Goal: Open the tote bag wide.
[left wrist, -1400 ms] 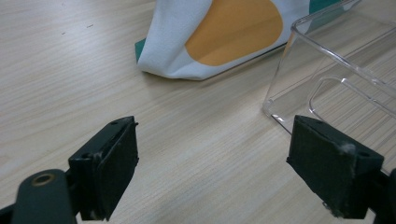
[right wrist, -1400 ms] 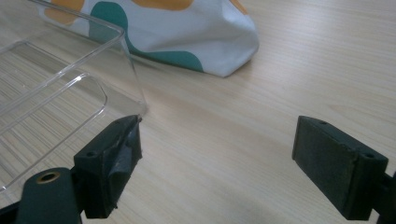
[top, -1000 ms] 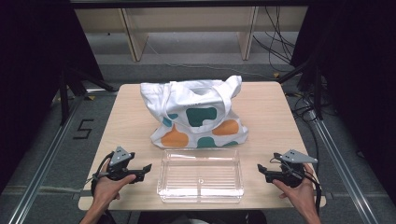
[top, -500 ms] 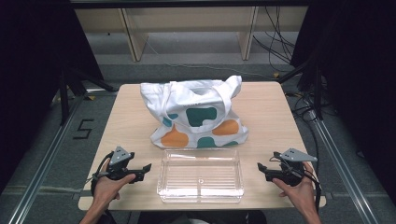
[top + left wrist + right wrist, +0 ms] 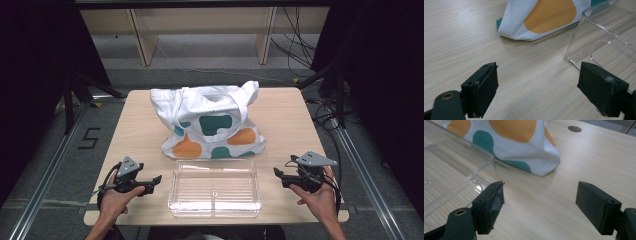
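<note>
A clear plastic tray (image 5: 215,195) sits at the near edge of the wooden table (image 5: 135,125), and everything else arranges itself around it. Directly behind the tray, almost touching its far rim, stands a white tote bag (image 5: 210,120) printed with teal and orange blobs, its handles flopped over the top and its mouth loosely gathered, so nothing of its inside can be made out from here. To the left of the tray the person's left gripper (image 5: 152,181) rests low over the table, held in the hand with its tips pointed toward the tray's short wall; to the right of the tray the right gripper (image 5: 278,175) mirrors it. In the left gripper view the black jaws stand wide apart with bare tabletop between them, the tray's corner (image 5: 584,47) ahead on one side and the bag's lower corner (image 5: 524,32) beyond. The right gripper view reads the same way: jaws spread, nothing between them, the tray's rim (image 5: 461,162) and the bag's bottom corner (image 5: 544,165) ahead. Both tools grasp nothing. The symmetry looks like a ready stance: hands parked flanking the tray, with the bag placed just behind it within easy reach, probably so its contents can be lifted forward into the empty tray.
</note>
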`<action>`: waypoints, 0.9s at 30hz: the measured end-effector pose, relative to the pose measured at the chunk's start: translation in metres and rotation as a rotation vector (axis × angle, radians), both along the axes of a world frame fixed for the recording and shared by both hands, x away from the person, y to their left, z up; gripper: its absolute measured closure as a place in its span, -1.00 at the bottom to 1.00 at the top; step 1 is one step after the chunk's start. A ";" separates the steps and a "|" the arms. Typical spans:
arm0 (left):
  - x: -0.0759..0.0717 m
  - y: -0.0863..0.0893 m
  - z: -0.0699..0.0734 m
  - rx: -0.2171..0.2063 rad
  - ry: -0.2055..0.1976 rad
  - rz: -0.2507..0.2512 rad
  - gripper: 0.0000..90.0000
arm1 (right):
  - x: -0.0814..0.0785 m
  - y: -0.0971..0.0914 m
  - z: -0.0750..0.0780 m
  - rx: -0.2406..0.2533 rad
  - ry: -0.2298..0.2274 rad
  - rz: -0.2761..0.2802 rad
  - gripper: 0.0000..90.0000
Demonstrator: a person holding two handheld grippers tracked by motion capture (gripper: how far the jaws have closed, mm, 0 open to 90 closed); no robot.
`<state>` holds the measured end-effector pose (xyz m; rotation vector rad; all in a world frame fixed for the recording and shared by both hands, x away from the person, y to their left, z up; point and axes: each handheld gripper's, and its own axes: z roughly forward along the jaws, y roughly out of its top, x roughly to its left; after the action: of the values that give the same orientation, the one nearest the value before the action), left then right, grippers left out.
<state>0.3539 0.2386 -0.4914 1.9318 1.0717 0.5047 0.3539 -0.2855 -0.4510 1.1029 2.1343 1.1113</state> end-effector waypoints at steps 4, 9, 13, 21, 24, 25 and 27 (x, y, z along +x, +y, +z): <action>0.000 0.001 0.001 0.016 0.010 -0.010 -0.65 | 0.003 0.005 0.013 -0.001 -0.005 0.005 -0.45; 0.000 0.000 0.000 -0.004 0.001 0.008 -0.65 | 0.012 0.011 0.030 -0.015 -0.042 0.021 -0.43; 0.000 0.002 0.001 0.019 0.013 -0.007 -0.65 | 0.018 0.018 0.043 -0.001 -0.051 0.023 -0.37; 0.000 0.000 0.000 -0.001 0.000 0.002 -0.64 | 0.036 0.039 0.079 0.003 -0.111 0.070 -0.32; 0.000 0.000 0.000 -0.008 0.005 0.007 -0.64 | 0.045 0.049 0.095 -0.025 -0.136 0.083 -0.31; 0.000 0.000 0.000 -0.006 0.004 0.008 -0.64 | 0.047 0.052 0.100 -0.018 -0.110 0.093 -0.30; 0.000 0.001 0.000 -0.006 0.000 0.005 -0.64 | 0.054 0.059 0.107 -0.010 -0.104 0.102 -0.29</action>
<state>0.3542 0.2394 -0.4914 1.9251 1.0768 0.5035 0.4081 -0.2262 -0.3440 0.9201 2.1319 1.1758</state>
